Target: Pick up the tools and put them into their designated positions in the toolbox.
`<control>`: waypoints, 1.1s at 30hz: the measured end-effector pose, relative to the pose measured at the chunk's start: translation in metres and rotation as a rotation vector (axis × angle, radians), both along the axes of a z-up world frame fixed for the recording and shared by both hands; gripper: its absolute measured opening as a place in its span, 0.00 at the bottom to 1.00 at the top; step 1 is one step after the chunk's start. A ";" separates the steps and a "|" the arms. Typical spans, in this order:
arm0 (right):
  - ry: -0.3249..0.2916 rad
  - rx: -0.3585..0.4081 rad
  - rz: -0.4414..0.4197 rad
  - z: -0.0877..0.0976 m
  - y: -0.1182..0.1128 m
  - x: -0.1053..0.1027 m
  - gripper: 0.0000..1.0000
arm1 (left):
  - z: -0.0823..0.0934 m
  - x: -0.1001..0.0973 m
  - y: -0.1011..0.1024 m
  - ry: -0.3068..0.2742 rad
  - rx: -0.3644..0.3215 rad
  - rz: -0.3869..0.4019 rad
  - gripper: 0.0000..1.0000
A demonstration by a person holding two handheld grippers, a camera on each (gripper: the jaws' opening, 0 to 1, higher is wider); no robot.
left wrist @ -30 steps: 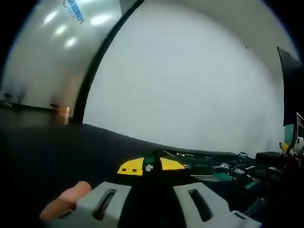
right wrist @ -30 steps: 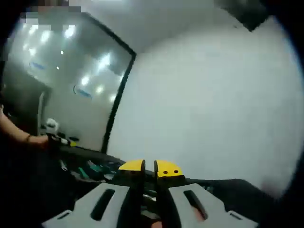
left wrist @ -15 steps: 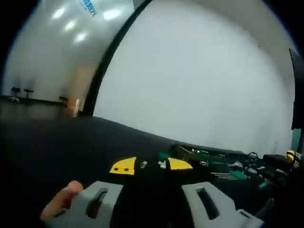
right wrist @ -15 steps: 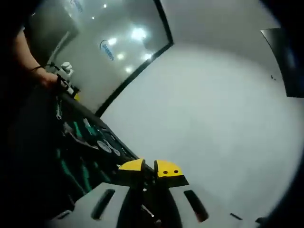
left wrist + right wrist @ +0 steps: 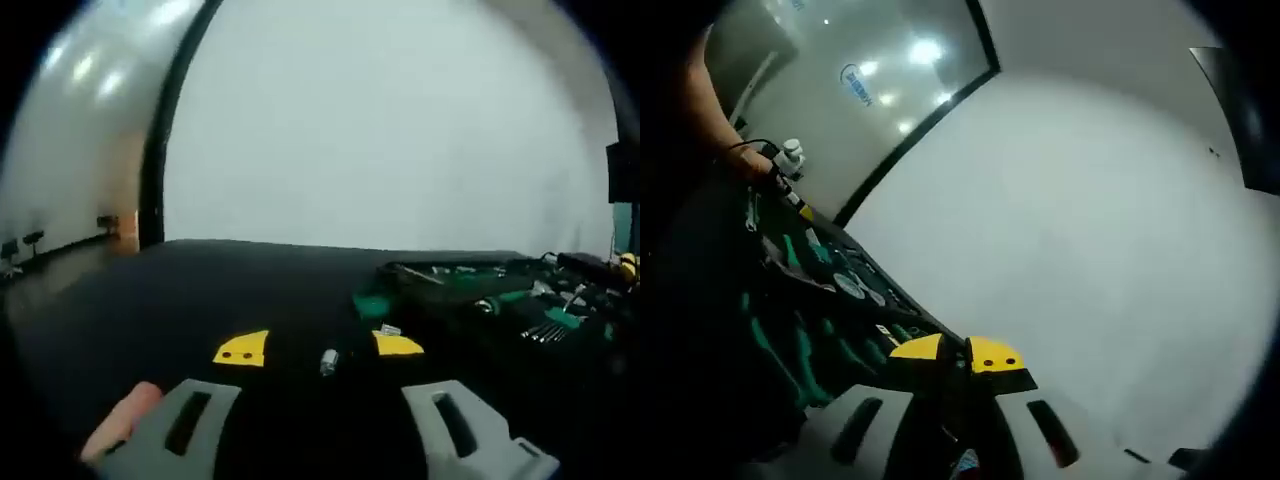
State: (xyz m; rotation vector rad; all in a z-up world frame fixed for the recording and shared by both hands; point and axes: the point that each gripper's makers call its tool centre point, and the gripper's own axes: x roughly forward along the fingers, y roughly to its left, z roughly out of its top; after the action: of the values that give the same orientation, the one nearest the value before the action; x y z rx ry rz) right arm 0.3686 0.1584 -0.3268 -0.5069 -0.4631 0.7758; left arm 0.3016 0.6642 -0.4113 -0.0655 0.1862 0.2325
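Observation:
My left gripper [image 5: 319, 348] stands open and wide over the black table [image 5: 200, 300]. A small silver socket [image 5: 328, 361] lies on the table between its yellow tips, and a second small bit [image 5: 390, 329] rests by the right tip. The open toolbox [image 5: 455, 280] with green-handled tools sits to the right. In the right gripper view, my right gripper [image 5: 955, 353] has its yellow tips close together on a thin dark tool [image 5: 962, 462], most of it hidden. The toolbox [image 5: 825, 290] stretches away to the left, where a hand holds the left gripper [image 5: 788, 180].
A pale wall [image 5: 400, 130] stands behind the table, with a glass partition [image 5: 80, 130] to its left. Loose green tools and hex keys [image 5: 545, 325] lie at the right. A thumb [image 5: 118, 432] rests by the left jaw. A dark screen [image 5: 1250, 120] hangs on the wall.
My left gripper has opened wide and let go of the small socket, which now lies on the table. The right gripper view has rolled, and its jaws stay close together.

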 end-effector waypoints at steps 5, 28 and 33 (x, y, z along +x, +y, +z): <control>-0.014 -0.019 -0.009 -0.001 0.002 0.000 0.06 | -0.024 0.003 0.013 0.126 -0.034 0.069 0.18; -0.014 -0.037 -0.014 -0.005 0.001 0.000 0.06 | 0.111 -0.055 -0.150 -0.508 -0.119 -0.558 0.05; -0.027 -0.057 -0.017 -0.007 0.004 -0.001 0.06 | 0.107 -0.071 -0.208 -0.493 -0.056 -0.730 0.05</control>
State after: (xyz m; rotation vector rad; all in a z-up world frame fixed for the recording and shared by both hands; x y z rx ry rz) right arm 0.3676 0.1623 -0.3341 -0.5743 -0.4618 0.7680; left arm 0.2308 0.4561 -0.3043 -0.1037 -0.2788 -0.5167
